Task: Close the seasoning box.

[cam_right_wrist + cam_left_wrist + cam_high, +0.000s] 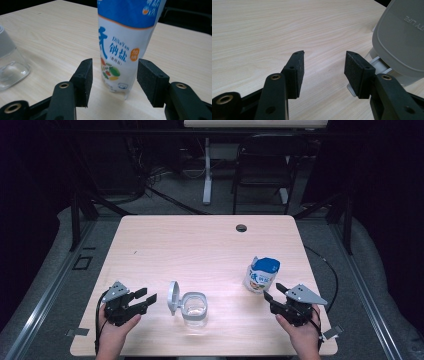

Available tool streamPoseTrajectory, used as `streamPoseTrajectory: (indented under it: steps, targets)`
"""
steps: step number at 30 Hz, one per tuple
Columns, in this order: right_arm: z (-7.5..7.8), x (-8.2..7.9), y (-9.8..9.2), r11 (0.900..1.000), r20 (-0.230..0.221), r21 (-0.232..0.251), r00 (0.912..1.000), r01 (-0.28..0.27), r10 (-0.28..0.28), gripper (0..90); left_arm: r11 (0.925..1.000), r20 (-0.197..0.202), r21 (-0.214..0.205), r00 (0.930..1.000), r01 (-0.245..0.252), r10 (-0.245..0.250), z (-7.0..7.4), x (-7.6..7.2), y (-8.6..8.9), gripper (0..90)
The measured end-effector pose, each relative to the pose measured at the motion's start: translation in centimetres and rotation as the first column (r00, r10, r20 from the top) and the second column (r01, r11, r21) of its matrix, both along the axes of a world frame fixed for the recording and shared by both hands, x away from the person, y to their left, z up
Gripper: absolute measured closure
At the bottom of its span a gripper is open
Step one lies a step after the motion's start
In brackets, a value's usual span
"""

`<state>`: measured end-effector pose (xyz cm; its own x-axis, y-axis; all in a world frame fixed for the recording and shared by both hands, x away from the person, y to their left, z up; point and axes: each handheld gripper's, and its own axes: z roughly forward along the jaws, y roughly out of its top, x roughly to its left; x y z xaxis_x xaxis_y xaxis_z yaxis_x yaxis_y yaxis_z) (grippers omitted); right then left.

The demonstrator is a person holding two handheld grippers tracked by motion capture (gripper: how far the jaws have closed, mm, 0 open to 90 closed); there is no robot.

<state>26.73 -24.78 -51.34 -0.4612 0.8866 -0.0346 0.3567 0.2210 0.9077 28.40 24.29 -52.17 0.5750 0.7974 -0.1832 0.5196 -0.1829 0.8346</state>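
Right gripper [112, 82] agape, salt bag [125, 45] apparently untouched

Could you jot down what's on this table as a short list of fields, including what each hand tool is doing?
Surface: wooden table
Bag: blue and white pouch, standing upright, right side
Container: clear jar, grey lid flipped open
Right tool: open, aimed at the pouch, not touching it
Left tool: open, empty, beside the lid

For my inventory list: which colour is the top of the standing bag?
Blue; the bag is white lower down. The right gripper view shows it best.
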Motion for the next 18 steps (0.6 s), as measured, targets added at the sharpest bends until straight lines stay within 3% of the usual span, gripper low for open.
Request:
streamPoseTrajectory:
  steps: [7, 12, 18]
  targets:
    - [0.1, 1.4, -0.3, 0.9996, -0.008, -0.016, 0.9996, 0.025, -0.025, 45.5, 1.0000, 0.009, -0.003, 1.0000, -0.005, 0.005, -0.1, -0.1, -0.1, 51.8]
    - [-0.1, 2.4, -0.7, 0.9996, -0.023, 0.028, 0.9997, -0.009, 0.010, 43.6, 0.9999, 0.005, 0.002, 0.9999, -0.010, 0.010, -0.2, -0.1, 0.0, 51.7]
    - [0.7, 3.6, -0.6, 0.9996, -0.021, 0.006, 0.9994, -0.028, 0.028, 43.6, 0.9999, 0.007, 0.002, 0.9999, -0.014, 0.014, -0.2, -0.1, 0.2, 51.7]
